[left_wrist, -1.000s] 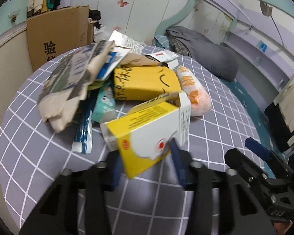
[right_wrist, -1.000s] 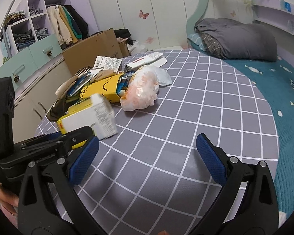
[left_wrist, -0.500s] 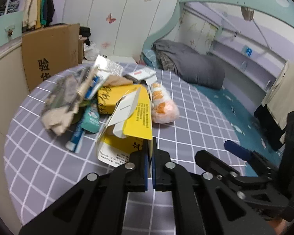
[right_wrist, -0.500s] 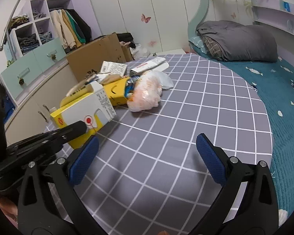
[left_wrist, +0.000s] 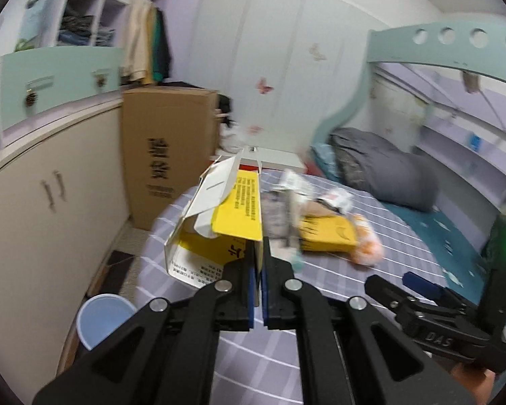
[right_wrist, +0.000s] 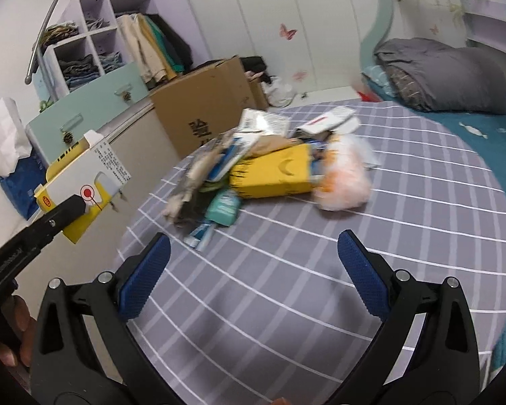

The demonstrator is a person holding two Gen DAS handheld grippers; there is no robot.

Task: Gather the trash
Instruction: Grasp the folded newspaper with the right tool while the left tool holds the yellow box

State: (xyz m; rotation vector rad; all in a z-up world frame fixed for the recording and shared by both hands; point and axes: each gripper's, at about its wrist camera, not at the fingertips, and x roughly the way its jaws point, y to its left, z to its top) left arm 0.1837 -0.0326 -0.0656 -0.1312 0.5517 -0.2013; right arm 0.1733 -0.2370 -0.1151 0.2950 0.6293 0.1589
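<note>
Even, soft indoor light, moderately bright, no hard shadows and no strong glare; the white wardrobe doors [left_wrist: 273, 67] read pale and slightly washed. Both fisheye views bend straight lines hard toward the rim and end in a black vignette at the corners. Motion blur smears the trash pile [right_wrist: 270, 168] and the bed sheet's grid [right_wrist: 404, 202] in both views, heavier in the left wrist view, where only the black jaws stay crisp.

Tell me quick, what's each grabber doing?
Left gripper: closed, holding the yellow and white carton.
Right gripper: open, holding nothing.
</note>
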